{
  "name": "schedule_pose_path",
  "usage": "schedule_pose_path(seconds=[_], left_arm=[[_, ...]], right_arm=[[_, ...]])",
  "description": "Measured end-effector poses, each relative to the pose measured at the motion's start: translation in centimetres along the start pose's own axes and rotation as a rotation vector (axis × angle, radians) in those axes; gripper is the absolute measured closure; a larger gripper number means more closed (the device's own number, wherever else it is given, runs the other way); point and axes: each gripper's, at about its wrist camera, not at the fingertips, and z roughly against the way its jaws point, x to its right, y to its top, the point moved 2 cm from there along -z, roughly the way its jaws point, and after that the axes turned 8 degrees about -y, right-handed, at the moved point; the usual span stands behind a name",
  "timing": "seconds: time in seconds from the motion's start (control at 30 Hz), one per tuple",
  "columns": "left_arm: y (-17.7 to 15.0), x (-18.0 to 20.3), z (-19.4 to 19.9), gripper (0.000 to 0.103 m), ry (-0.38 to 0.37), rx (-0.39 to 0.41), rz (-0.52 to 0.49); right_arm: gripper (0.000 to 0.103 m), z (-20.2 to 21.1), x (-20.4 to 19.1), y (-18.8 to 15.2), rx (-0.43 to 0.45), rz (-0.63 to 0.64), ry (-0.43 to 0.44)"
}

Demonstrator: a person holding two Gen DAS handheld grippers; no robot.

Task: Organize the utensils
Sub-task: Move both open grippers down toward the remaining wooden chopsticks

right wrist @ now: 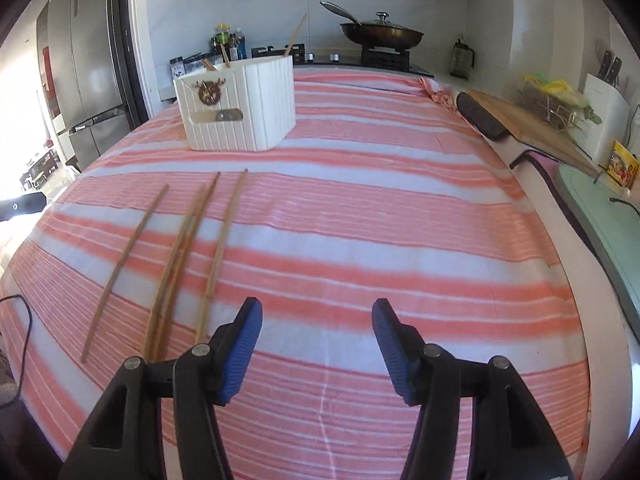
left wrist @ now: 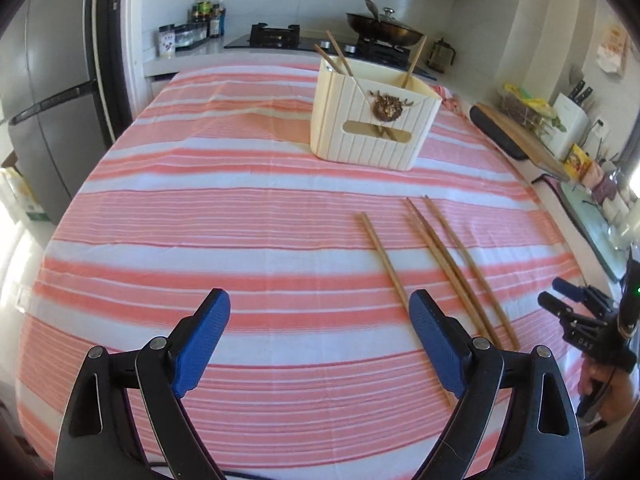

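Observation:
Several wooden chopsticks (left wrist: pixel 436 256) lie loose on the pink-and-white striped cloth (left wrist: pixel 240 208), just right of my left gripper (left wrist: pixel 319 312), which is open and empty. In the right wrist view the same chopsticks (right wrist: pixel 180 252) lie left of my right gripper (right wrist: pixel 317 320), also open with nothing between its blue pads. A cream ribbed holder box (left wrist: pixel 372 120) with a brown ornament stands further back and has a few chopsticks standing in it; the right wrist view shows the box (right wrist: pixel 240 108) at the upper left. The right gripper (left wrist: pixel 560 296) appears at the right edge of the left wrist view, held by a hand.
A stove with a lidded pan (right wrist: pixel 382 34) stands behind the table. A wooden cutting board (right wrist: pixel 532 124), a knife block (right wrist: pixel 606 112) and a sink (right wrist: pixel 600 216) line the right side. A fridge (left wrist: pixel 52 92) stands at the left, bottles (left wrist: pixel 208 12) at the back.

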Motion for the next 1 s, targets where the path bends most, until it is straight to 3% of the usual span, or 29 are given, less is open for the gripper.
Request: schedule_pose_path(seconds=[0.37, 1.0], left_arm=[[-2.0, 0.9, -0.3, 0.011, 0.007, -0.008, -0.002], [-2.8, -0.2, -0.7, 0.011, 0.035, -0.005, 0.056]], right_arm=[[0.045, -0.3, 0.0, -1.1, 0.006, -0.027, -0.004], [0.045, -0.2, -0.7, -1.4, 0.020, -0.038, 0.005]])
